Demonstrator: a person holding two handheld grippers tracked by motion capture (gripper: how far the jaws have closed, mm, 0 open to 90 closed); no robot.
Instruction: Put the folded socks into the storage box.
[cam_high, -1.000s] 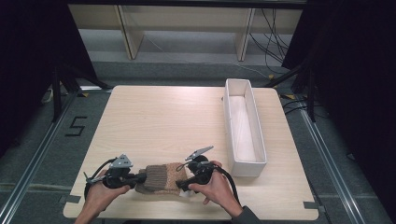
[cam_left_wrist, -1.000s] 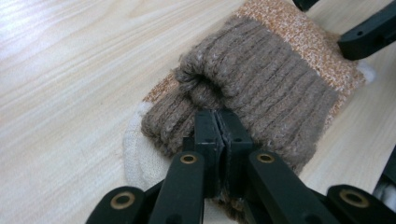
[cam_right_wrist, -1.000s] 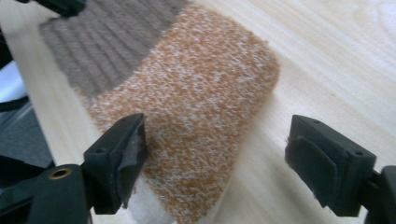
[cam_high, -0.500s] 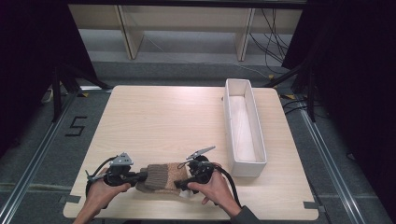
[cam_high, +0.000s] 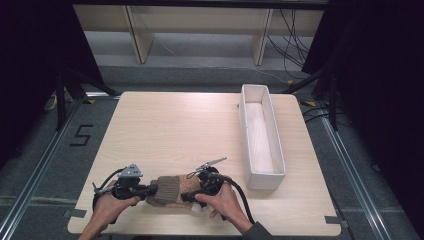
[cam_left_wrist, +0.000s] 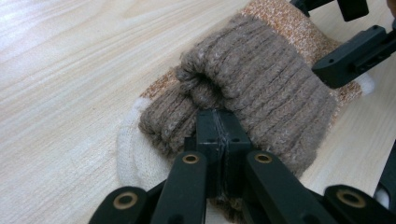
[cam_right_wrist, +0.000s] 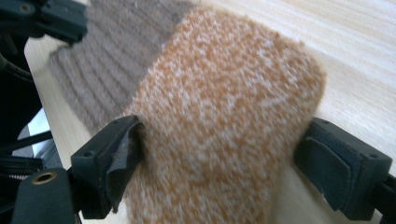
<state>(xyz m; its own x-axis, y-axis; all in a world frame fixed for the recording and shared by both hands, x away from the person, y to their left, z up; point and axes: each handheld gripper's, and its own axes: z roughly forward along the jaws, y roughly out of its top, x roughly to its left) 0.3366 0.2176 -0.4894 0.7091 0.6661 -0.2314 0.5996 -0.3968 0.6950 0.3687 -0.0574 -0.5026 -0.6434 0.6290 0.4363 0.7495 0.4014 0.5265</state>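
A knitted sock (cam_high: 172, 190) with a brown ribbed cuff (cam_left_wrist: 261, 79), an orange speckled body (cam_right_wrist: 224, 93) and white ends lies folded near the table's front edge. My left gripper (cam_high: 154, 189) is shut on a bunched fold of the cuff, its pads (cam_left_wrist: 218, 126) pressed together on the wool. My right gripper (cam_right_wrist: 224, 163) straddles the orange part from the other side. Its jaws have just been opening and stand wide, with the sock between them and a small gap at the right pad (cam_right_wrist: 327, 172). A hand holds each gripper.
A long white bin (cam_high: 248, 107) stands along the right side of the wooden table (cam_high: 175, 125). Its inside looks bare. The table's front edge runs just below both hands. Cables trail from both grippers.
Both hands and the sock stay nearly where they were at the front edge. No clear shift shows in the high view.
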